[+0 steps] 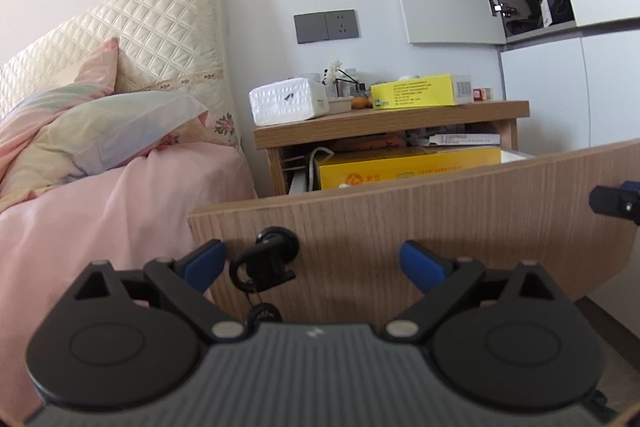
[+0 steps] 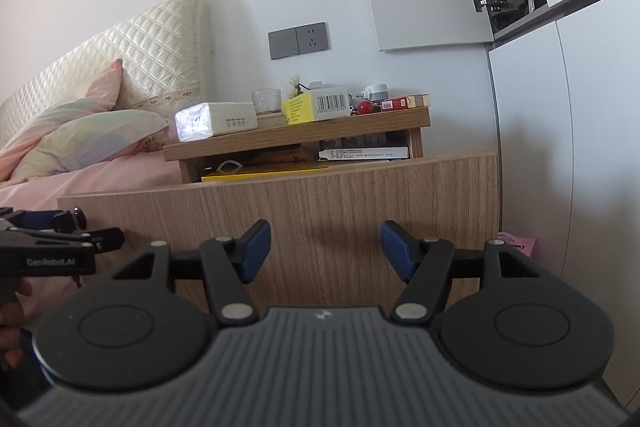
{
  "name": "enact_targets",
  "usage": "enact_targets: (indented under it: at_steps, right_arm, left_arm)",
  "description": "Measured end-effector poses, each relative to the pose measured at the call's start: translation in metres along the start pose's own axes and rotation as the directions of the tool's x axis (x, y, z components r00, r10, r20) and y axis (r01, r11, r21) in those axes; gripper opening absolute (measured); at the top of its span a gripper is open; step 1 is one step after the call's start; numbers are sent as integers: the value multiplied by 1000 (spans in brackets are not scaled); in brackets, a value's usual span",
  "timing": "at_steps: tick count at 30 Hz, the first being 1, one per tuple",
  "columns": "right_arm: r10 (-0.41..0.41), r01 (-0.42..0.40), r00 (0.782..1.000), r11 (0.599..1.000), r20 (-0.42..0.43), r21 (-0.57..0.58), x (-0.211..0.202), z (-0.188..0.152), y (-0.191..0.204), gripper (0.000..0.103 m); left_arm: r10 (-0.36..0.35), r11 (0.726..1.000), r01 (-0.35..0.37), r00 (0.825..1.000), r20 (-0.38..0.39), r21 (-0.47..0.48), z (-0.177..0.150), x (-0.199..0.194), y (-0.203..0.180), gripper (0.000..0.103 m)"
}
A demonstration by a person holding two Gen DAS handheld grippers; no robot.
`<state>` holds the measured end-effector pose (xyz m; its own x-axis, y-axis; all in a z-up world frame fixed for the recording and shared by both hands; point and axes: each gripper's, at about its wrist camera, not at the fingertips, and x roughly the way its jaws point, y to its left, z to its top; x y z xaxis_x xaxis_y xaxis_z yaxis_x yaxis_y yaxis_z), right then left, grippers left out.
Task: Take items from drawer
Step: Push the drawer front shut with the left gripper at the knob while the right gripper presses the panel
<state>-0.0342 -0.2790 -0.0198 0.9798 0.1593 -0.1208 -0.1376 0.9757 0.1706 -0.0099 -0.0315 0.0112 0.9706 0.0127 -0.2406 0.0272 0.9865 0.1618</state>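
Observation:
The wooden drawer front [image 1: 440,219] stands pulled out from the nightstand. Behind it lies a large yellow box [image 1: 400,169] with a flat white box [image 1: 464,139] above. My left gripper [image 1: 312,259] is open close to the drawer front; the black ring handle [image 1: 276,247] sits just inside its left finger, not gripped. In the right wrist view my right gripper [image 2: 326,241] is open and empty, facing the same drawer front [image 2: 320,195], with the yellow box [image 2: 264,169] barely showing over its top edge. The left gripper [image 2: 60,239] appears at the left there.
The nightstand top [image 1: 400,121] carries a white tissue pack [image 1: 288,101], a yellow carton [image 1: 420,91], a glass and small items. A bed [image 1: 80,207] with pink sheet and pillows lies left. White wardrobe doors [image 2: 560,147] stand right.

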Motion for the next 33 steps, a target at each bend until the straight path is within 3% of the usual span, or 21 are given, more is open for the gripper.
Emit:
enact_targets:
  at_steps: [10, 33]
  right_arm:
    - [-2, 2, 1000, 1000, 8, 7, 23, 3, -8, 66]
    - [18, -18, 1000, 1000, 19, -4, 114, 15, -28, 65]
  left_arm:
    - [0, 1000, 0, 1000, 24, -9, 2, 19, -1, 96]
    - [-6, 1000, 6, 1000, 12, 27, 24, 112, -1, 95]
